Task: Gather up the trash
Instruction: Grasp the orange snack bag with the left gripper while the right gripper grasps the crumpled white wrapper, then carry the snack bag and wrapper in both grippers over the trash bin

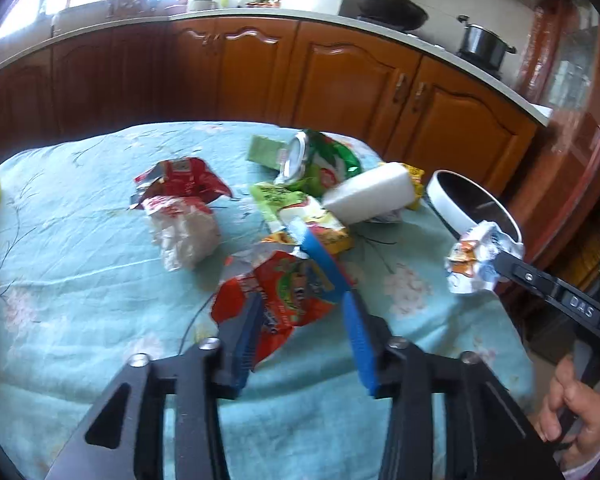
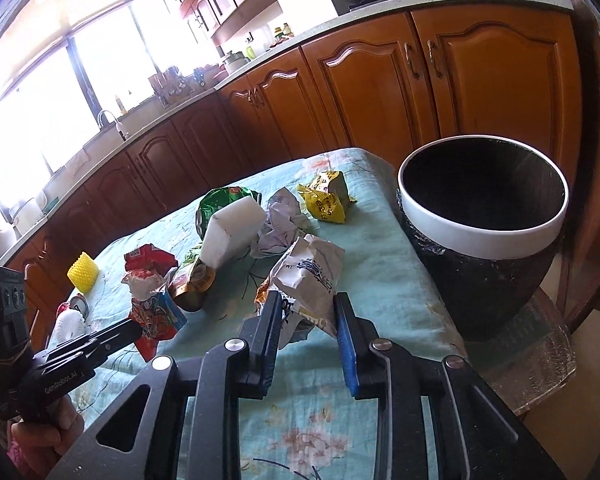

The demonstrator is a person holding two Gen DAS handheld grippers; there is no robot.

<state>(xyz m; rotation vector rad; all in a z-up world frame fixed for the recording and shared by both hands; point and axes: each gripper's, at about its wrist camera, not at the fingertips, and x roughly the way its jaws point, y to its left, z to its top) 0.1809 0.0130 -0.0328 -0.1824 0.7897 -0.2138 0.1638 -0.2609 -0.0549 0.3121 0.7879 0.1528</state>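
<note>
Between the right tool's (image 2: 306, 316) blue pads sat a crumpled white wrapper (image 2: 308, 276), gripped above the worktop (image 2: 380, 276) beside the bin (image 2: 484, 220), while the left tool (image 1: 300, 316) clasped a red packet (image 1: 276, 296).

Wooden cabinets (image 2: 364, 92) run along the back under a pale countertop (image 1: 260, 14), a black wok (image 1: 392, 10) and a dark pot (image 1: 482, 42) sit up top, and bright windows (image 2: 56, 92) glare left.
</note>
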